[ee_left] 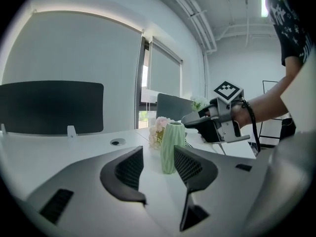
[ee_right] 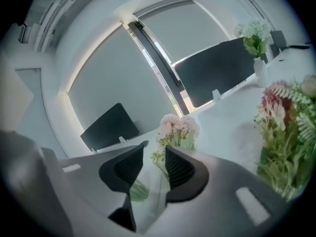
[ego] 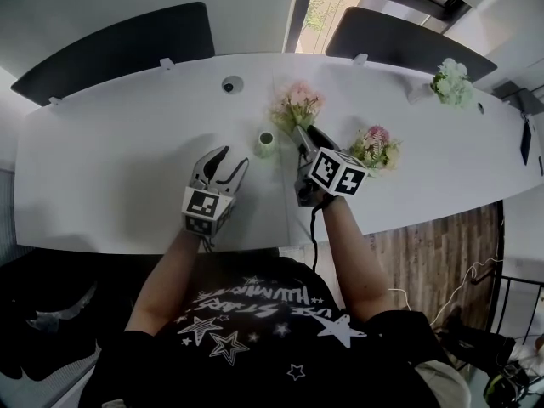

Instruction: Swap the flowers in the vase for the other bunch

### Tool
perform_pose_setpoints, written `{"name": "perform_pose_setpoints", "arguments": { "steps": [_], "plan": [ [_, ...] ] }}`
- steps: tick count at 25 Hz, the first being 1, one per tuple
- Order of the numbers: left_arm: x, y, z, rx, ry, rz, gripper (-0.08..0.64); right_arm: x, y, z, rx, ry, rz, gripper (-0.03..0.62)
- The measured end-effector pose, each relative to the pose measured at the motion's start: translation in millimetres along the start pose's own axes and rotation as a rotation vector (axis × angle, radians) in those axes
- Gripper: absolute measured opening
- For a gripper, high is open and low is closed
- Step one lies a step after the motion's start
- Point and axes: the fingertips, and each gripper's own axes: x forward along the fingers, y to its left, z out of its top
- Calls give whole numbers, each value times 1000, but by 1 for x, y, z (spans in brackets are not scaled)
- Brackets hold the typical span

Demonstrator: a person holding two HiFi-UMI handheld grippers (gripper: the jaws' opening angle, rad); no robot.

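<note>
The small ribbed green vase (ego: 266,140) (ee_left: 173,147) stands empty on the white table (ego: 110,160). My left gripper (ego: 231,161) (ee_left: 158,154) is open just short of the vase, which stands ahead of the fingertips. A pink bunch (ego: 297,104) (ee_right: 178,128) lies beyond the vase, its stems running back between the jaws of my right gripper (ego: 300,133) (ee_right: 156,149). Those jaws stand apart and the pads do not press on the stems. A second bunch (ego: 374,147) (ee_right: 286,132), pink and red with green leaves, lies to the right of that gripper.
White and green flowers in another vase (ego: 450,82) stand at the table's far right. A round cable grommet (ego: 231,84) sits at the back. Dark partition panels (ego: 119,49) line the far edge. Wooden floor (ego: 433,245) shows past the near right edge.
</note>
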Motion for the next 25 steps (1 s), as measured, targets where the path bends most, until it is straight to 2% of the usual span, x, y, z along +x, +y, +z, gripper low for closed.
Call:
{"name": "perform_pose_setpoints", "arguments": {
  "steps": [2, 3, 6, 12, 17, 21, 25],
  "plan": [
    [-4, 0, 5, 11, -7, 28, 114, -9, 2, 2, -24, -12, 3, 50],
    [-7, 0, 8, 17, -11, 46, 68, -14, 4, 3, -32, -18, 14, 18],
    [-13, 2, 8, 57, -17, 102, 20, -26, 11, 9, -27, -35, 60, 3],
    [-28, -17, 4, 15, -32, 120, 8, -56, 29, 6, -70, -26, 142, 3],
    [-37, -40, 2, 71, 4, 144, 6, -79, 31, -6, -80, 10, 189, 3],
    [-45, -47, 3, 30, -31, 182, 6, -94, 29, -17, -93, 40, 204, 3],
    [-46, -47, 4, 24, -44, 193, 6, -100, 19, -24, -75, 44, 169, 3]
  ]
}}
